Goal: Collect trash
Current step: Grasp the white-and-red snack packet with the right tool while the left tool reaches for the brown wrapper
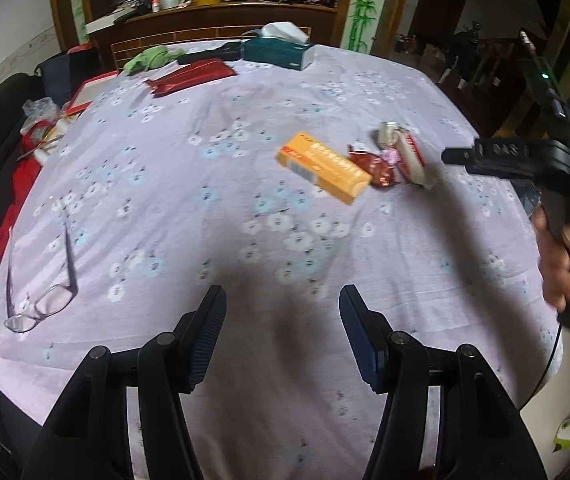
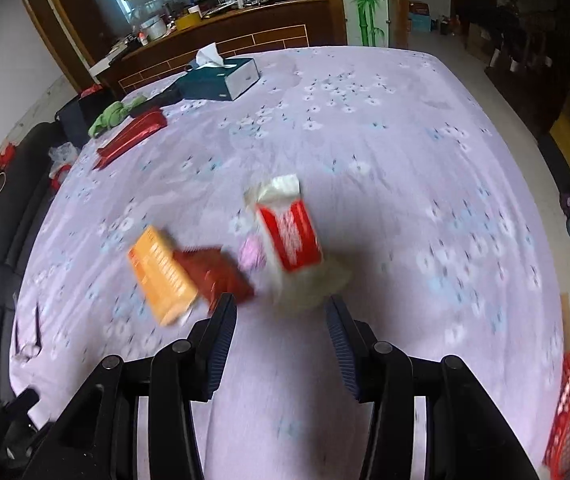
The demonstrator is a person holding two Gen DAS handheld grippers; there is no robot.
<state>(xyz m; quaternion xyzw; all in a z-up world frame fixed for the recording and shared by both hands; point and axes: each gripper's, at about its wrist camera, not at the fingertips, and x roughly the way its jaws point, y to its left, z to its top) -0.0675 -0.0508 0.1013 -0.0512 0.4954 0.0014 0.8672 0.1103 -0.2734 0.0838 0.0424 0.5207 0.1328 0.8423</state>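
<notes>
Clearly, the left gripper (image 1: 283, 300) has its jaws spread wide with only the flowered purple cloth (image 1: 213, 184) between them; it grips nothing. The right gripper (image 2: 281, 308) is also spread wide and empty, and its fingertips are just before the trash pile. The white and red packet (image 2: 291, 236) lies right in front of its gap, blurred. Beside the packet, toward the left, are a small pink wrapper (image 2: 252, 254), a dark red wrapper (image 2: 215, 274) and an orange box (image 2: 163, 274), all touching or almost touching each other on the cloth. In the left wrist view the same pile sits in the middle of the table, and a hand (image 1: 557, 256) holds the right gripper near it. Farther away lie eyeglasses (image 1: 41, 304), a red pouch (image 1: 189, 76), and a teal tissue box (image 1: 277, 54).
</notes>
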